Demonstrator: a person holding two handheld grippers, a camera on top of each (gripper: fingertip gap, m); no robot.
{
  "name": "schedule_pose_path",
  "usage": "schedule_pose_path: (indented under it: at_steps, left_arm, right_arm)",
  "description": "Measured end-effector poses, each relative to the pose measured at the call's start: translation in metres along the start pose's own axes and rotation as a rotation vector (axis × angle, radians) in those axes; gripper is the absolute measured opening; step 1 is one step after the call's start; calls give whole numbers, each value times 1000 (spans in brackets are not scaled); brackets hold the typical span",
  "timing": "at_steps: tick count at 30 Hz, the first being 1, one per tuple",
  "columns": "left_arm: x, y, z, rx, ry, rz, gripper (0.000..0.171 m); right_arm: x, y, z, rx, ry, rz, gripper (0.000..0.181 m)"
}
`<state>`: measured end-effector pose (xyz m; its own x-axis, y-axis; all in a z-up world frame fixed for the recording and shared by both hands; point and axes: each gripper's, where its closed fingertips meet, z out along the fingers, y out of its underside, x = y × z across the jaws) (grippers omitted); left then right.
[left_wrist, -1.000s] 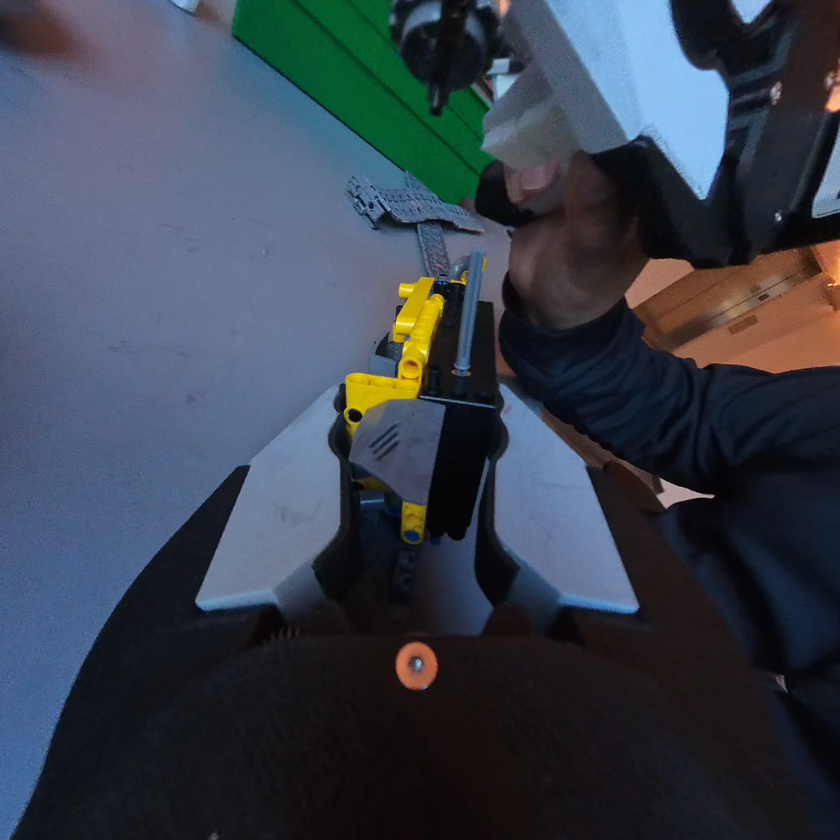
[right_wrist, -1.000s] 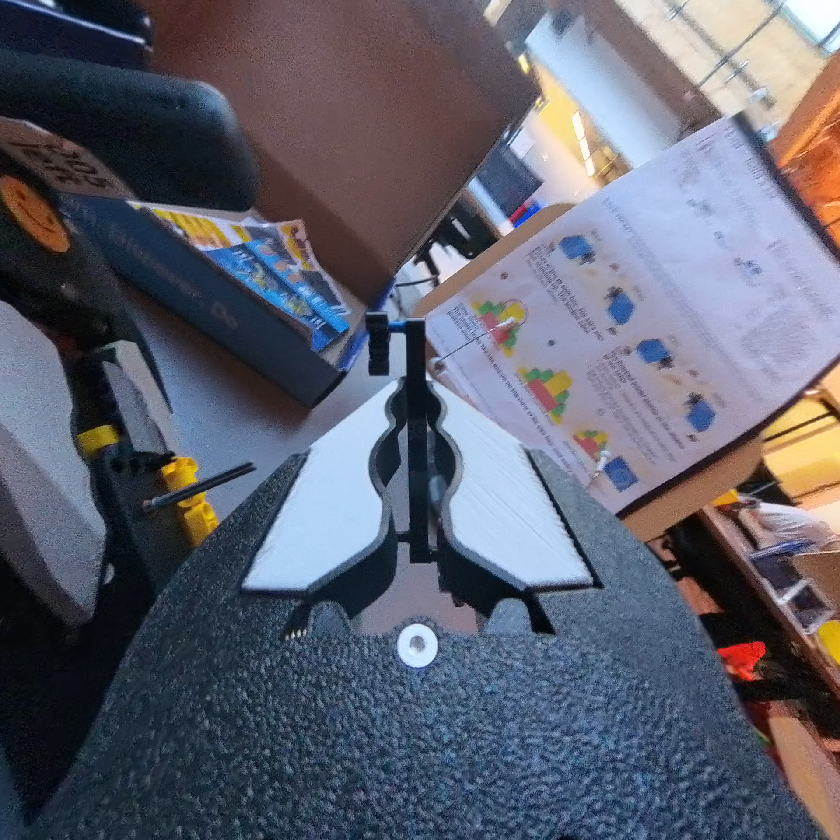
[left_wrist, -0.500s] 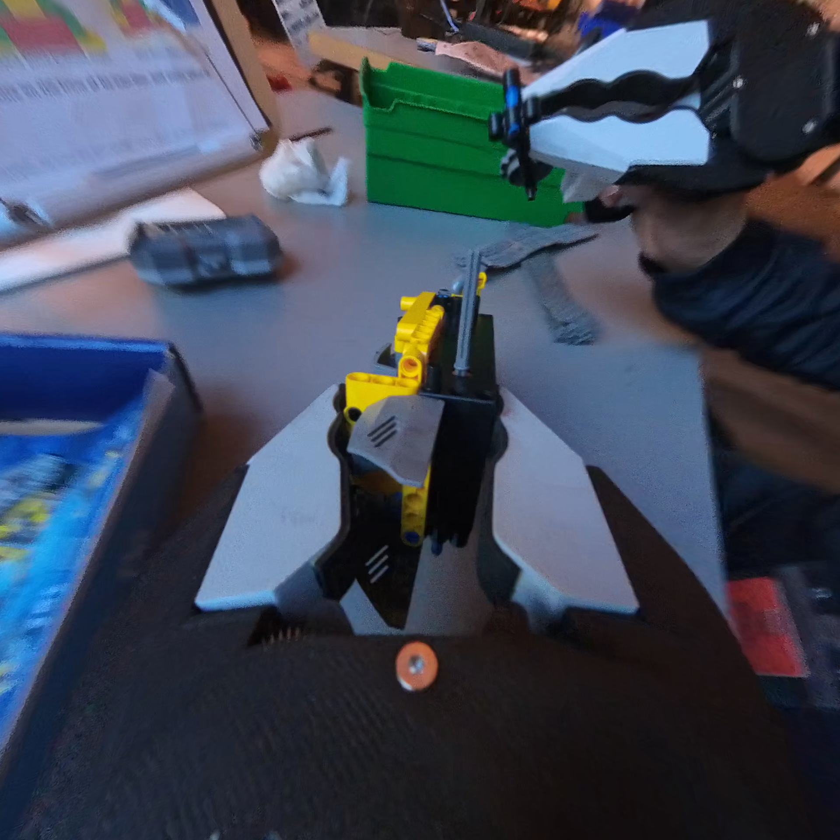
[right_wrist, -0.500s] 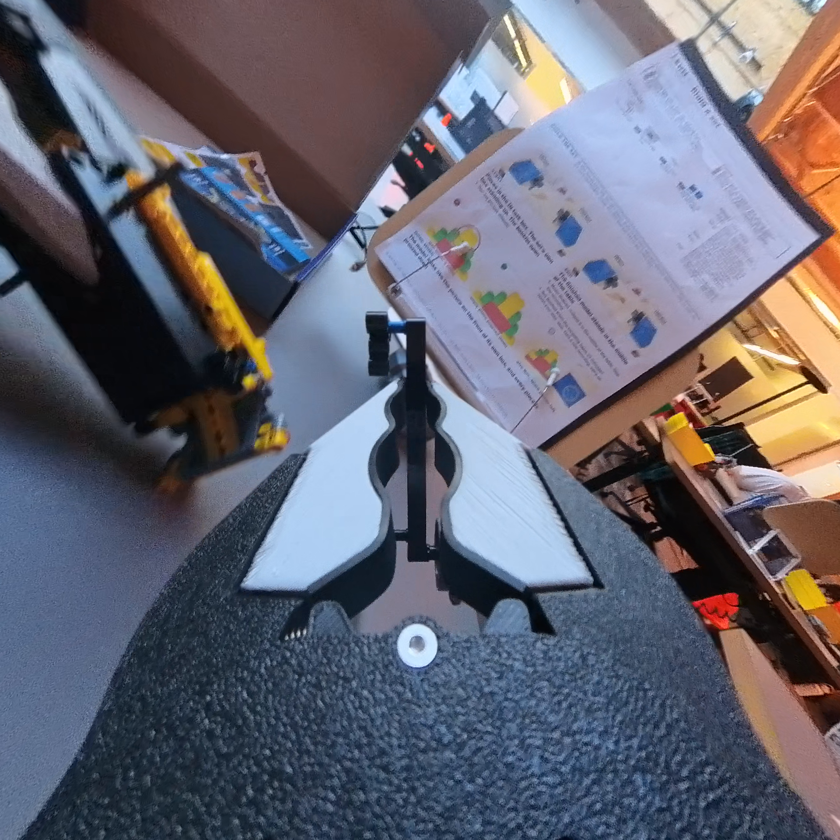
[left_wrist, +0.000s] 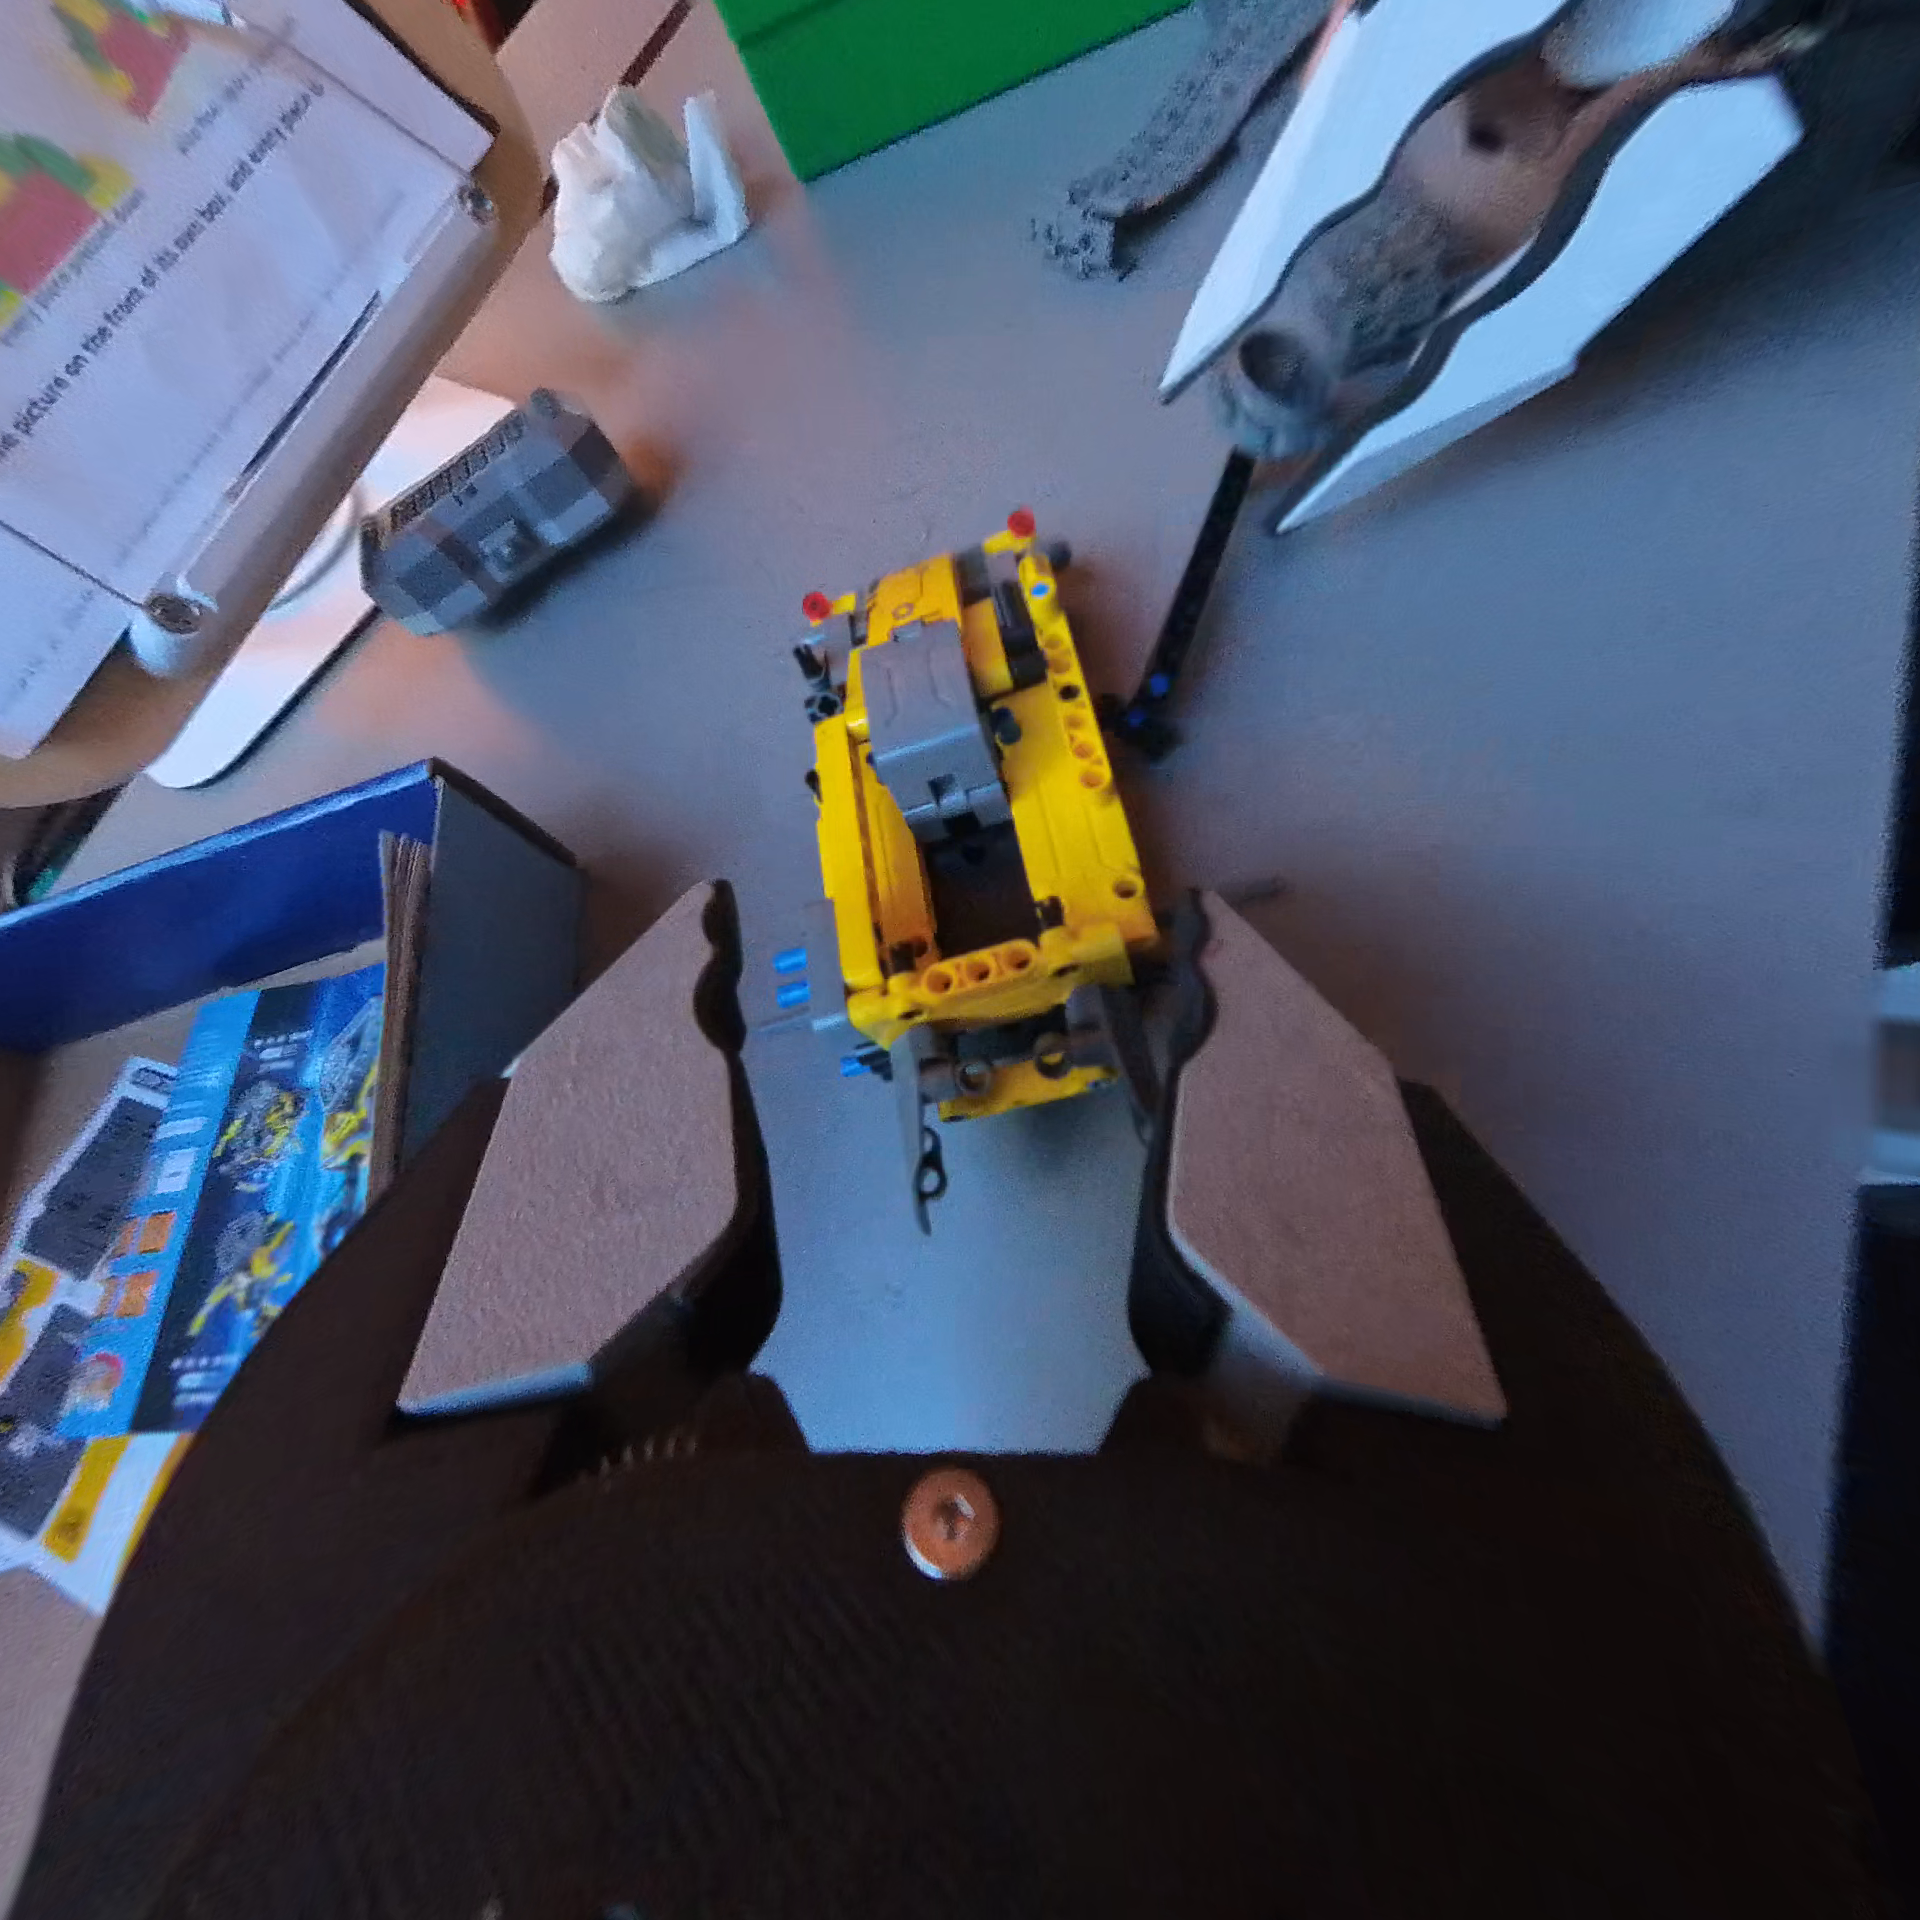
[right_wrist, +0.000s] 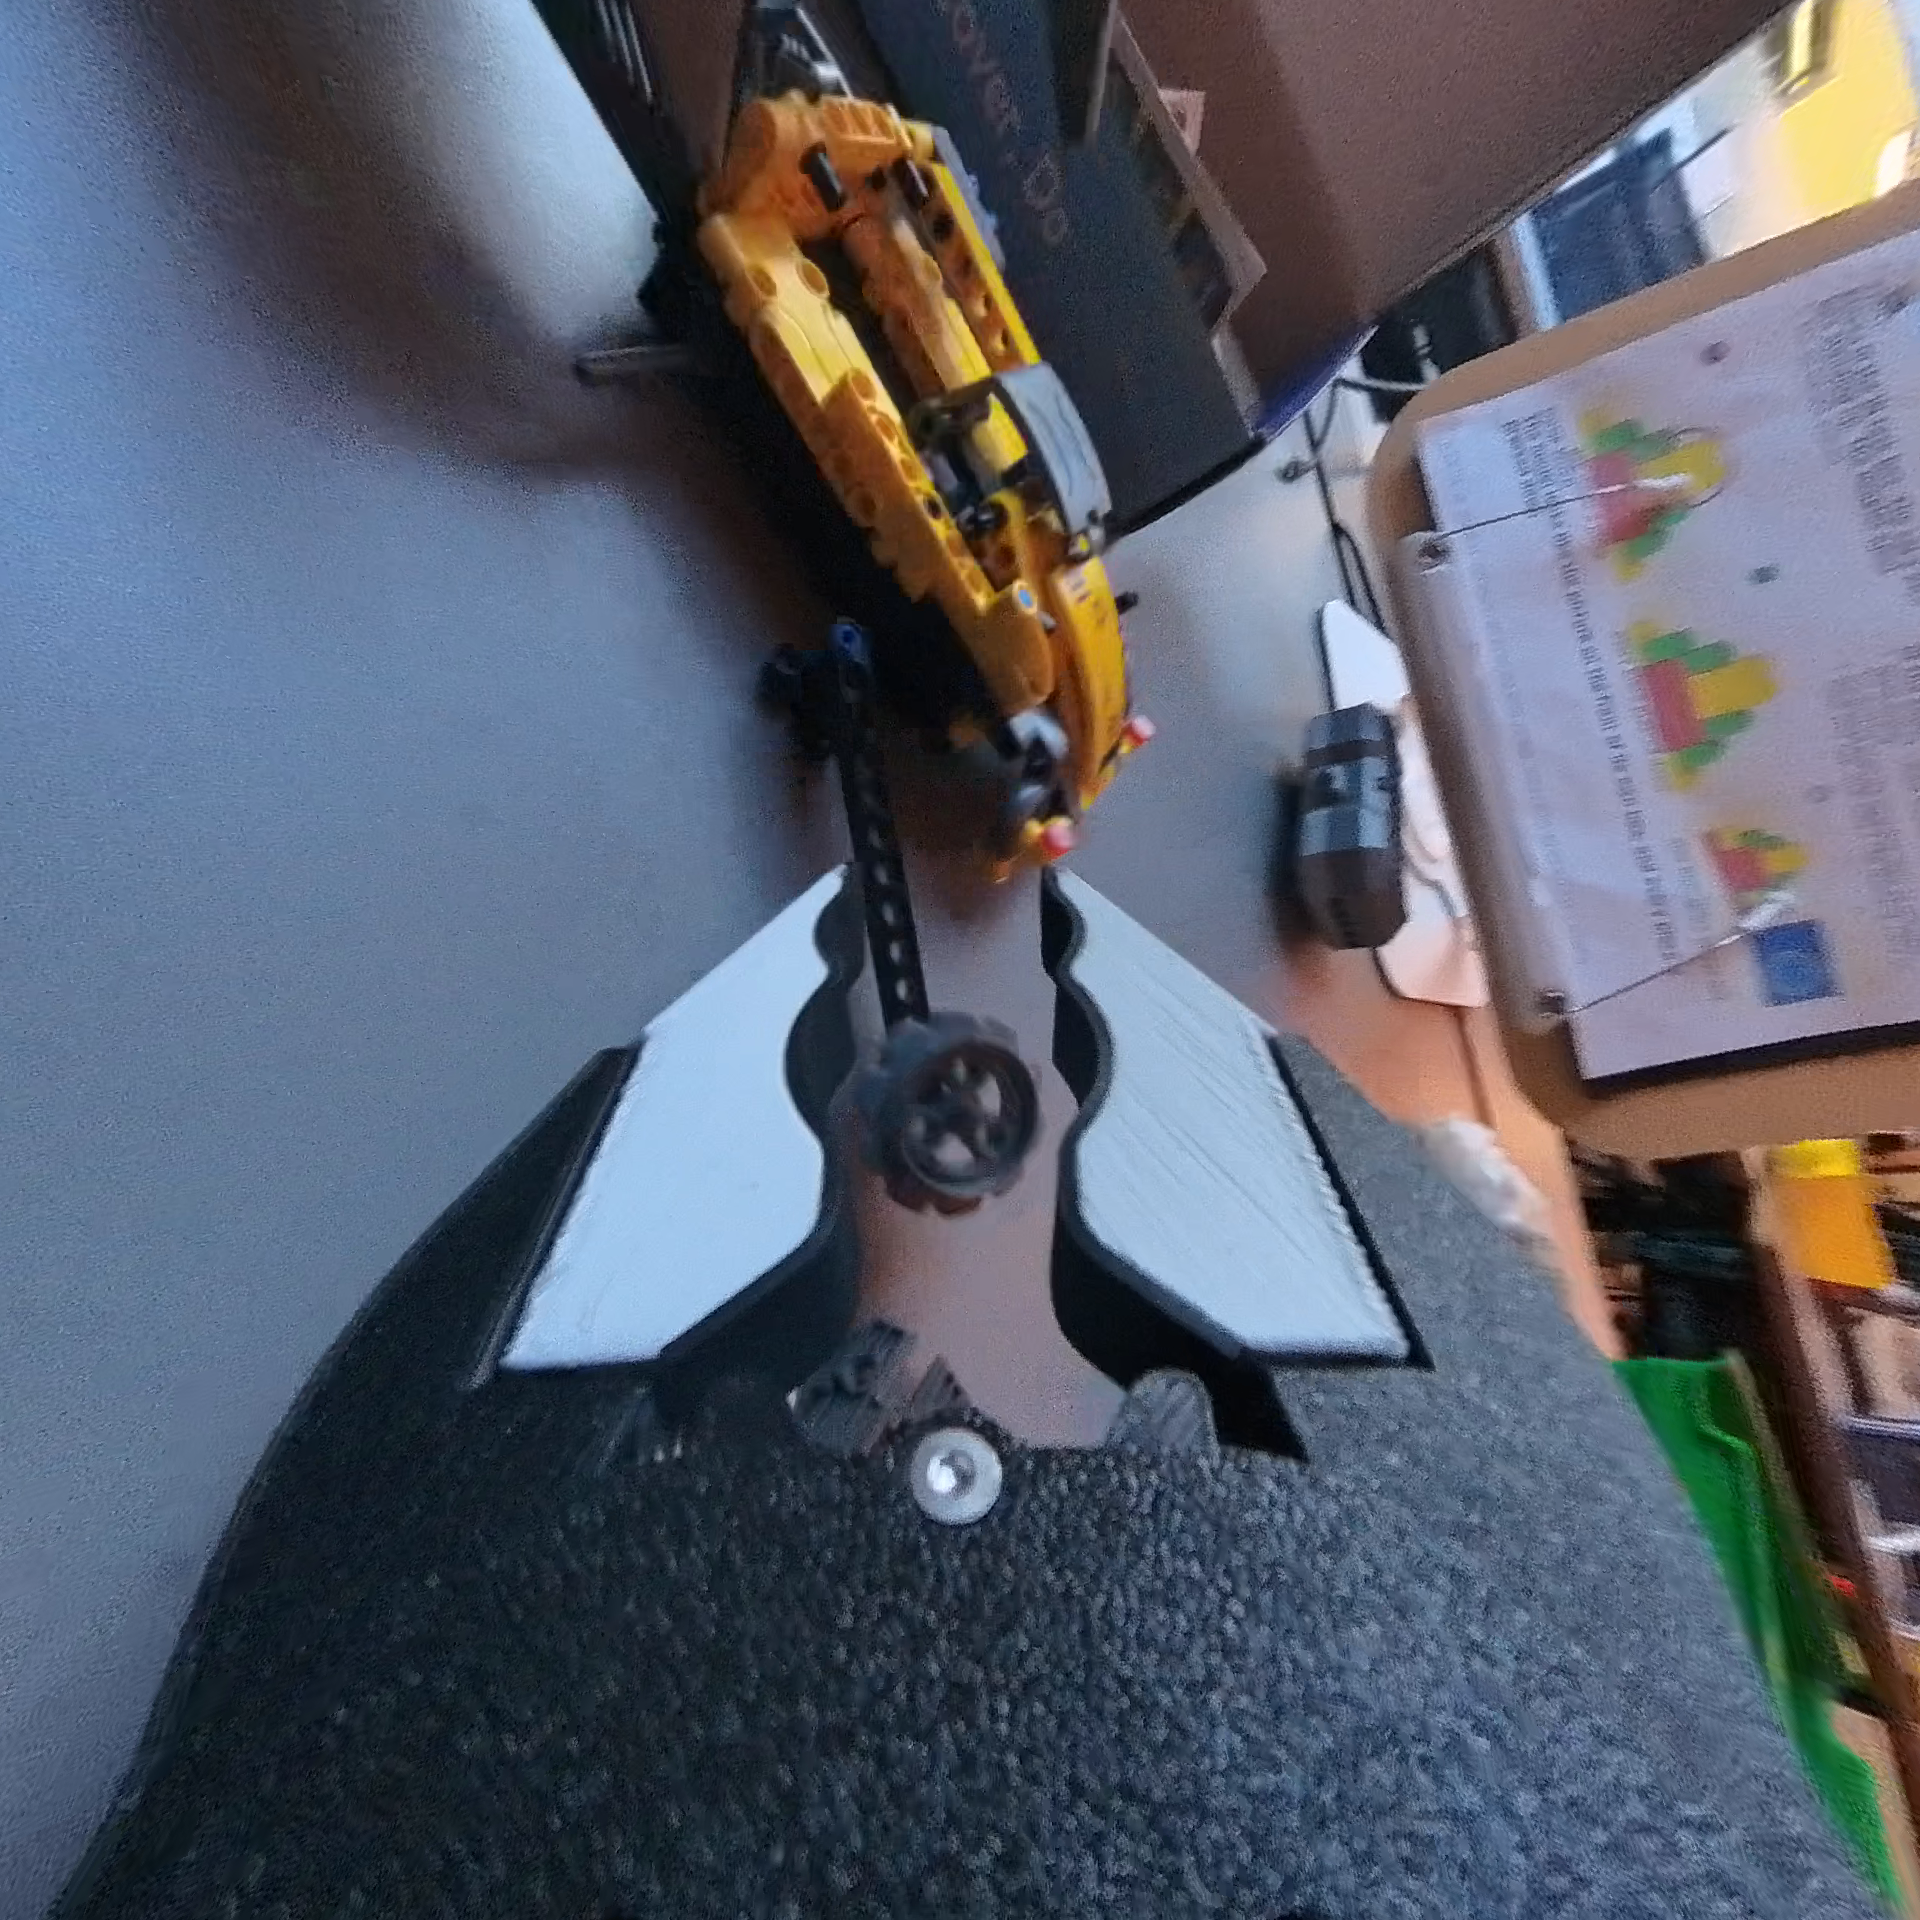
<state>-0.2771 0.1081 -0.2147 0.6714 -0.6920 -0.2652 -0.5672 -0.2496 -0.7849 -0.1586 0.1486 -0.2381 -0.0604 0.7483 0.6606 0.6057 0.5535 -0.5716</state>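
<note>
L gripper (left_wrist: 956, 997) is wide open w/ the yellow toy truck (left_wrist: 971, 800) just ahead, long side pointing far. R gripper (right_wrist: 951, 914) open, black beam (right_wrist: 883, 904) between fingers; can't tell if touching.

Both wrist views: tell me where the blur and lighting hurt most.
Left wrist view: dim bluish light, yellow brick model fairly sharp, right gripper and edges smeared. Right wrist view: motion blur throughout, worst at the right side; black beam readable.

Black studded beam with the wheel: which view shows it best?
Right wrist view: the black beam and its wheel lie between the open right gripper fingers. Left wrist view shows the beam smaller, its wheel blurred.
</note>
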Motion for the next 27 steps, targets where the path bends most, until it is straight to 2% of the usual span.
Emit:
schedule_pose_path:
  at_steps: [2, 5, 7, 12, 14, 17, 19, 23, 27]
  left_arm:
    - [2, -7, -10, 41, 26, -32, 81]
    - [6, -18, -24, 96, 51, -80, 77]
    - [12, -26, -29, 115, 78, -82, 71]
    - [34, -45, -11, 92, 136, -30, 53]
    - [47, -56, 5, 78, 180, 3, 44]
    - [65, -63, 36, -17, 234, 103, 40]
    - [76, -61, 55, -119, 272, 185, 39]
    - [85, -48, 83, -309, 311, 291, 39]
    - [89, -51, 94, -316, 343, 280, 32]
  right_arm:
    - [2, 1, -9, 26, -26, 70, 45]
    - [12, 8, -28, 52, -46, 173, 45]
    - [8, 14, -39, 62, -129, 261, 47]
    - [0, 21, -39, 51, -218, 396, 50]
    - [-11, 28, -29, -10, -266, 379, 52]
    - [-32, 37, -21, -86, -383, 339, 30]
    - [-35, 35, -21, -84, -405, 323, 26]
    - [-24, 30, -31, -63, -253, 138, 26]
    - [-22, 14, -49, 0, -65, -94, 26]
